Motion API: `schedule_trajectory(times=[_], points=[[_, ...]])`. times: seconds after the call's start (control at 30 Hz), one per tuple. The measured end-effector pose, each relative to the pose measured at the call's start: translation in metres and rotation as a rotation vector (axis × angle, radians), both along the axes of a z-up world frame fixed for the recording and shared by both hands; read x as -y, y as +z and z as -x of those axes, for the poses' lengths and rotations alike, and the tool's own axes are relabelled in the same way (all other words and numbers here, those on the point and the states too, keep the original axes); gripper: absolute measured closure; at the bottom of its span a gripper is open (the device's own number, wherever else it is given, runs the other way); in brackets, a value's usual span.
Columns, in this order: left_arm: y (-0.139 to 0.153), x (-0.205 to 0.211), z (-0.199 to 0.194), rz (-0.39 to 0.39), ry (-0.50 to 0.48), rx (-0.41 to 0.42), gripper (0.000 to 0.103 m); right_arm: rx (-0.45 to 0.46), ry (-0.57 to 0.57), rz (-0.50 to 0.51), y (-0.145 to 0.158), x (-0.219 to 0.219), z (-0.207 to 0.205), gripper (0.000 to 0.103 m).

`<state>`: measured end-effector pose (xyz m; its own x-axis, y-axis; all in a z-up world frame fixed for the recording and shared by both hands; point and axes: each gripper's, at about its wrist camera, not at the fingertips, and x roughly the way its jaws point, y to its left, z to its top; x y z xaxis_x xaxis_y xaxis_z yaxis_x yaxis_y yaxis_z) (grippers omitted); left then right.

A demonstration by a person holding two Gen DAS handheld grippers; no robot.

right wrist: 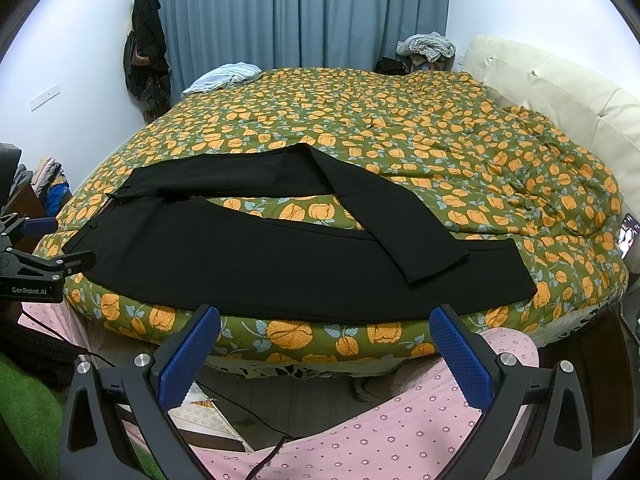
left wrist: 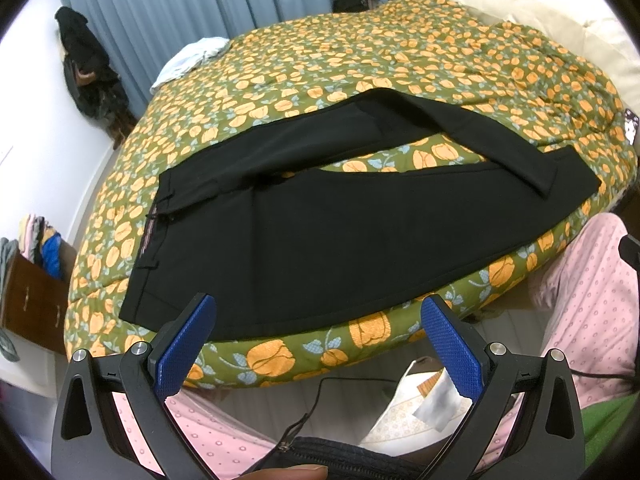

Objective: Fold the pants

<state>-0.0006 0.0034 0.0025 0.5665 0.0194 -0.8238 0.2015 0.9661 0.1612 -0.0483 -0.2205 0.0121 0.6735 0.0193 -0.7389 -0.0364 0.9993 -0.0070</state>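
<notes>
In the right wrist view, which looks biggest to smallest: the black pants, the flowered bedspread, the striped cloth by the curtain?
1. Flowered bedspread
2. Black pants
3. Striped cloth, though it lies farthest from the camera, so it may look smaller than it is.

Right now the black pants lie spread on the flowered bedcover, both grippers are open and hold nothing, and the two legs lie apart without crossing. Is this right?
Not quite. The pants do lie on the flowered bedcover, and the left gripper and right gripper are open and empty. But the far leg bends and crosses over the near leg at its end; the right wrist view shows this.
</notes>
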Motion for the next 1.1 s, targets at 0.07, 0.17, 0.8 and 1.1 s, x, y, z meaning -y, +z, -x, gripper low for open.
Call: schedule_trajectory(times=[0.07, 0.17, 0.8, 1.1], points=[[0.0003, 0.0000, 0.0005, 0.000, 0.002, 0.002, 0.001, 0.000, 0.003, 0.000, -0.0004, 0.0006, 0.0004, 0.000], [0.0008, -0.0002, 0.0017, 0.000, 0.003, 0.004, 0.001, 0.000, 0.007, 0.001, -0.0006, 0.0004, 0.0018, 0.000], [0.0005, -0.0006, 0.0020, 0.000, 0.001, 0.004, 0.001, 0.000, 0.016, 0.006, -0.0014, -0.0065, 0.0022, 0.000], [-0.0010, -0.0032, 0.0029, 0.001, 0.005, 0.000, 0.001, -0.007, 0.022, 0.006, -0.0040, -0.0080, 0.0020, 0.000]])
